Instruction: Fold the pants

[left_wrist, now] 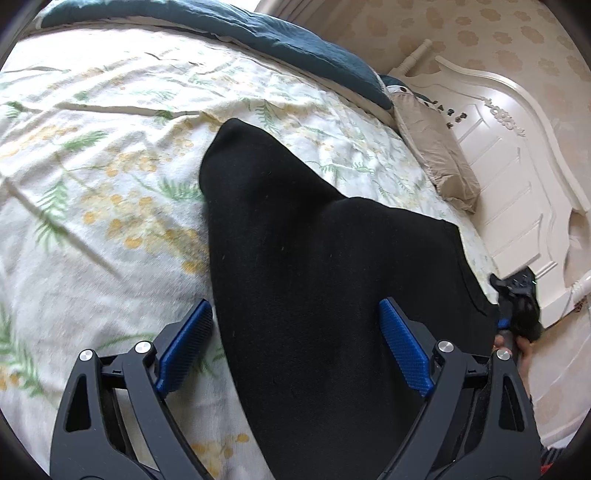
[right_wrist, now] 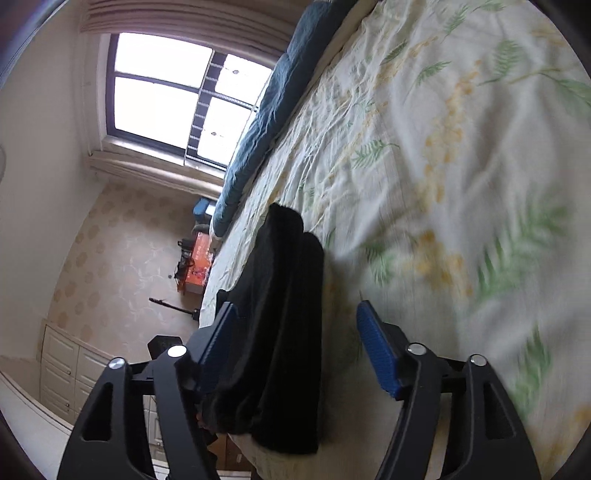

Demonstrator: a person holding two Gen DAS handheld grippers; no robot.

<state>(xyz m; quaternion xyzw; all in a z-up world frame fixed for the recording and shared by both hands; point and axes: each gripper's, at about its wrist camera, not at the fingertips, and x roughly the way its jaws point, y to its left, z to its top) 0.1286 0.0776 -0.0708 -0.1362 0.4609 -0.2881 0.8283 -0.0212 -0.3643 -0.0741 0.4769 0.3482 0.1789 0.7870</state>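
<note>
A: Left gripper (left_wrist: 295,347): jaws spread wide, blue pads (left_wrist: 404,347) on either side of the black pants (left_wrist: 314,266), holding nothing.

B: Contact?

A: Cannot tell; the cloth lies between the pads, not pinched.

B: Right gripper (right_wrist: 293,350)?

A: Wide open too, holding nothing, the pants (right_wrist: 280,314) running up between its fingers.

B: Pants location, axis?

A: On the floral bedsheet (left_wrist: 92,177), near the bed's edge. Long axis runs away from both cameras; in the left view the narrow rounded end points far, toward the dark blue blanket (left_wrist: 258,33). In the right view they lie folded lengthwise, as a narrow strip.

B: Beyond?

A: A beige pillow (left_wrist: 439,155), then a white headboard (left_wrist: 517,166). A window (right_wrist: 177,99) in the right view.
</note>
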